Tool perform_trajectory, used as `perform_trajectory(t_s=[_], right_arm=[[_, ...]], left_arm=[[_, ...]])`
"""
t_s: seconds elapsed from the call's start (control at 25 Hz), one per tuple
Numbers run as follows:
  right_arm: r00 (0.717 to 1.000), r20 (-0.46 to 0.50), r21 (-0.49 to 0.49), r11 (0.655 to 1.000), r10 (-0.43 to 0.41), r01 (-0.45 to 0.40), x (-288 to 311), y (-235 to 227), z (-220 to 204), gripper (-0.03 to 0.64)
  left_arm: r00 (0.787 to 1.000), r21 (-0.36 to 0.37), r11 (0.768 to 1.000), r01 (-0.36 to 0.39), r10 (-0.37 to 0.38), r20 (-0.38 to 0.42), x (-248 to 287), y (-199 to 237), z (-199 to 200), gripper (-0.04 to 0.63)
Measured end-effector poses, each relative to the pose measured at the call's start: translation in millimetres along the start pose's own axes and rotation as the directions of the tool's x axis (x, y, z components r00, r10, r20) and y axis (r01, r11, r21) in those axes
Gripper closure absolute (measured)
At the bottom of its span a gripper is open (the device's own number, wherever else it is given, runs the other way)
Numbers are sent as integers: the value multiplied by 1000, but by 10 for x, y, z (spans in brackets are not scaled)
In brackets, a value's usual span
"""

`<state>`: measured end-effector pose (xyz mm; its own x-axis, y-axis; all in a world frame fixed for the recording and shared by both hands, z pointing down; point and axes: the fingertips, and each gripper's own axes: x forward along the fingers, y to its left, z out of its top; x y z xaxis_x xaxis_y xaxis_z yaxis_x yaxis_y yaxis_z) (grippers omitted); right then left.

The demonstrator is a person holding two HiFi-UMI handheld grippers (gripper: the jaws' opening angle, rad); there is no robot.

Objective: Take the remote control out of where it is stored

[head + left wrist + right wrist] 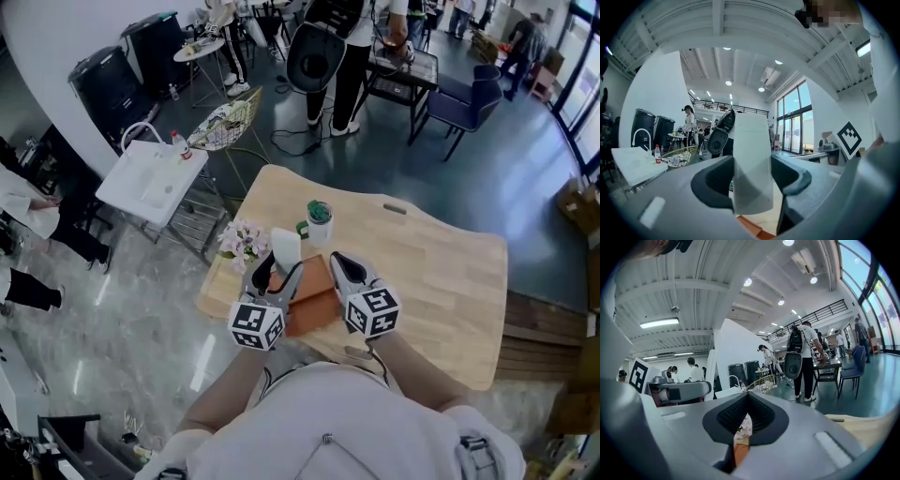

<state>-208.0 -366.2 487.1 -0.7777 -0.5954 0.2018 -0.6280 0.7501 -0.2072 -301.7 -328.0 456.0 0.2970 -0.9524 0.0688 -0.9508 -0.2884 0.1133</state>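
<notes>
While its two jaws press on either side of the remote control (751,159), the left gripper (277,275) holds this white, slab-like thing upright, its top well above the jaw tips. The remote's lower end hangs over the far left edge of a brown box (314,298); whether the two touch cannot be told. Just beside it on the right, the right gripper (747,401) has its jaws closed tip to tip with nothing between them, and through the small gap behind the tips a strip of the box and some flowers (241,242) show. Both grippers hover over the near part of a pale wooden surface (441,281). The flowers lie at the surface's left edge, near the held remote. A cup with a green lid (320,223) stands just beyond the remote, farther from the person.
</notes>
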Motion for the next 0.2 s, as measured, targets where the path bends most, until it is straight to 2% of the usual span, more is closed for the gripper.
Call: perform_trajectory(t_s=[0.2], right_arm=[[1000,2,0,1000,-10,10,2,-25,-8,600]], left_arm=[[1000,-3,1000,4,-4,-4,20,2,-33,338]])
